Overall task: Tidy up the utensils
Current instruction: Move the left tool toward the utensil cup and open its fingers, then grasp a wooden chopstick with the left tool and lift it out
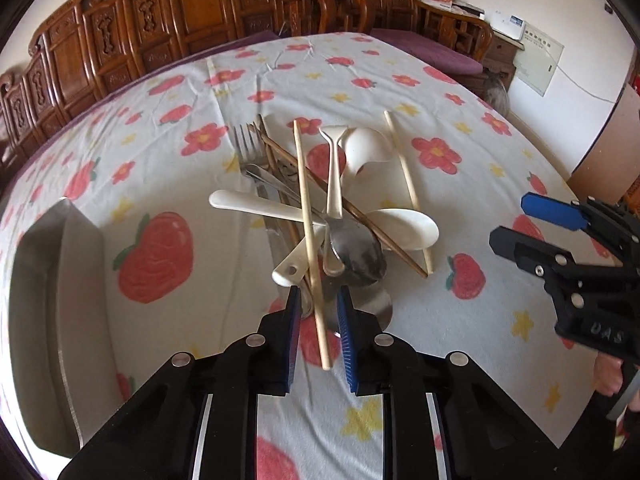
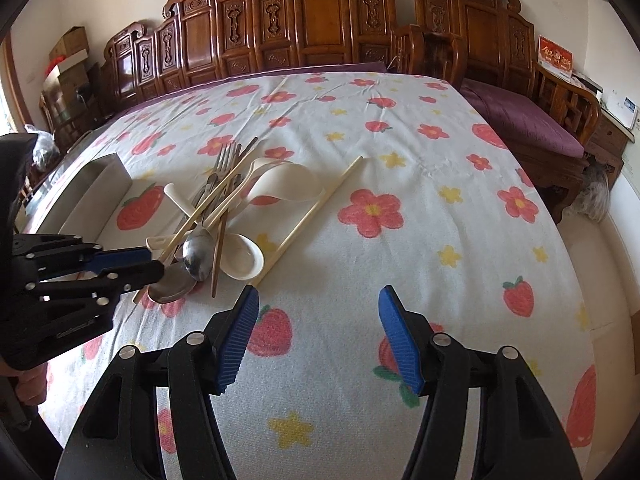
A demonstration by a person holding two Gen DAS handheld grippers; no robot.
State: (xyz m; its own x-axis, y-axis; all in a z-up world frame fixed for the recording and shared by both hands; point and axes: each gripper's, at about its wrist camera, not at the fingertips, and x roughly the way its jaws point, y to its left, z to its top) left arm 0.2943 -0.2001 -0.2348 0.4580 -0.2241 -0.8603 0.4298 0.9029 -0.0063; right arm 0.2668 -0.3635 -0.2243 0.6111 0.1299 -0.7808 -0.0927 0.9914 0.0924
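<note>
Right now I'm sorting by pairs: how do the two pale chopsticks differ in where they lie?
The near pale chopstick lies on top of the pile, its end between the left gripper fingers, which have not closed on it. The far pale chopstick lies on the tablecloth at the pile's right edge, its near end under a white spoon. Both look alike in color and length.

Table covered by a flower-and-strawberry printed cloth [image 2: 400, 168], bearing a crossed heap of utensils [image 1: 324, 208] near its middle and a steel tray [image 1: 52, 320] just beside the heap.
</note>
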